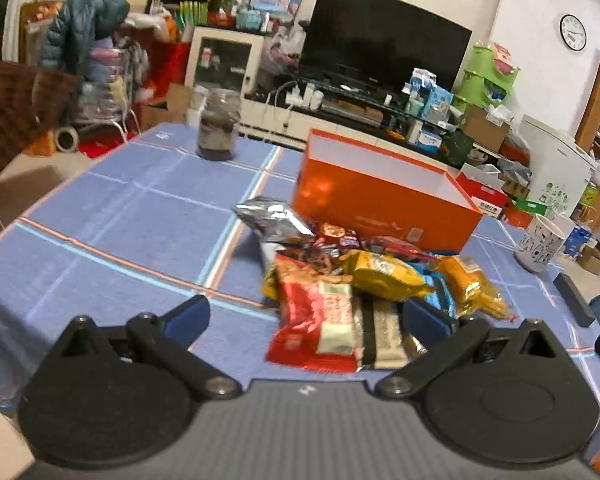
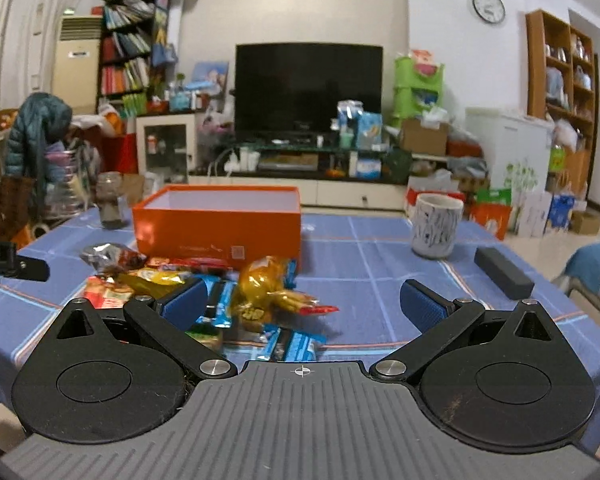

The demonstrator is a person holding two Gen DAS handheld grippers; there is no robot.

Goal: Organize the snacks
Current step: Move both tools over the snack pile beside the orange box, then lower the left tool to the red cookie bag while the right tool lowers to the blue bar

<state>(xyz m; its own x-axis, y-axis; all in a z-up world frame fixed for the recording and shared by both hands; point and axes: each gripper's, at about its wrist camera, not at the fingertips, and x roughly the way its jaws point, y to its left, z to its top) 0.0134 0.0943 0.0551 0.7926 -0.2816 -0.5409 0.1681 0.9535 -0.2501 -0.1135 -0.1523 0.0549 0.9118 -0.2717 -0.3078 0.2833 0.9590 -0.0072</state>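
On the far left of the blue checked tablecloth (image 1: 112,216) stands a glass jar (image 1: 217,124) with dark content, well apart from the other things. More to the right, near the middle of the table, lies the pile of snacks (image 1: 364,280): a silver packet (image 1: 274,216) at its left edge, a red packet (image 1: 320,320) nearest to the left camera, a yellow packet (image 1: 384,274) on top and some blue wrappers (image 2: 292,344) at the near side. Just behind the pile, touching it or almost, is the open orange box (image 1: 380,196); no snack can be seen inside it. The left gripper (image 1: 306,314) is above the near edge of the pile, its jaws wide apart and holding nothing. The right gripper (image 2: 302,300) is also spread wide and empty, above the right part of the pile. Further right stand a white patterned cup (image 2: 436,226) and, near the table edge, a dark block (image 2: 504,272).
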